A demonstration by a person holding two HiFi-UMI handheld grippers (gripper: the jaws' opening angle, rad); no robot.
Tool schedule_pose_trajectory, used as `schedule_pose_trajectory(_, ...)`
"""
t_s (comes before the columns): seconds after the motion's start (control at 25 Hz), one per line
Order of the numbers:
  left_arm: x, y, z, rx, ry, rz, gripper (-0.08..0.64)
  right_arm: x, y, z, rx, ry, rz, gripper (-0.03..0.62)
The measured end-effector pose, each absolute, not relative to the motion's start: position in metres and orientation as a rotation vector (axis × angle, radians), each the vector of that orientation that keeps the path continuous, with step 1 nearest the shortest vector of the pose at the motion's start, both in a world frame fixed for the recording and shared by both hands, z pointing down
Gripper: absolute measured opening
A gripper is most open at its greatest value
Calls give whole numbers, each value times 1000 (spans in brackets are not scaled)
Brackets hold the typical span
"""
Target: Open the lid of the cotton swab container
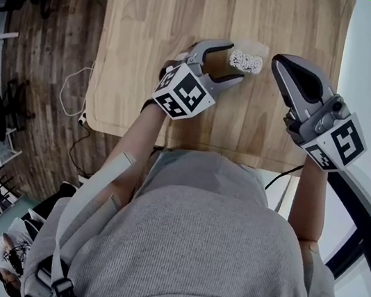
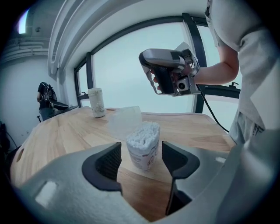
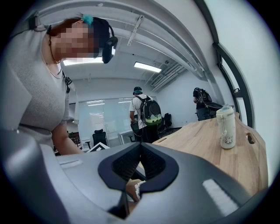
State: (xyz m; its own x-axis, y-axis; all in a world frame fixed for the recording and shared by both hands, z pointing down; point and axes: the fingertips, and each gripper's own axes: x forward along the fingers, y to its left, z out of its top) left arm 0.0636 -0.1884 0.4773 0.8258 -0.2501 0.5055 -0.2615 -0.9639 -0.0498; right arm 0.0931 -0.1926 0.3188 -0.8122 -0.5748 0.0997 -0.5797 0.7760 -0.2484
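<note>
Wooden table (image 1: 151,18), one, light-grained. Items on it are counted as follows.

One cotton swab container (image 2: 143,146), upright, with packed white swab heads exposed at the top. In the head view it sits at 1 o'clock from the picture's centre.

One translucent lid (image 2: 124,120), off the mouth and tipped back just behind the container, at its 11 o'clock in the left gripper view (whether it hangs on a hinge cannot be told).

One white drinks bottle (image 3: 226,127), upright and capped, well apart from the container at its 10 o'clock in the left gripper view.

Left gripper (image 1: 229,61): jaws wide apart, one on either side of the container, with a gap showing at each pad and nothing clamped.

Right gripper (image 1: 281,63): jaws pressed together and empty. It is held in the air at the container's 3 o'clock in the head view, clear of it.

Background, right gripper view: two persons (image 3: 146,111) (image 3: 200,98), each wearing one backpack.
</note>
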Motion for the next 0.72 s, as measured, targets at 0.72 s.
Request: schedule_pose_trajectory(0.72, 41, -191, 375, 3053, -736, 463, 166, 82, -184, 300, 1055, -2969, 292, 2)
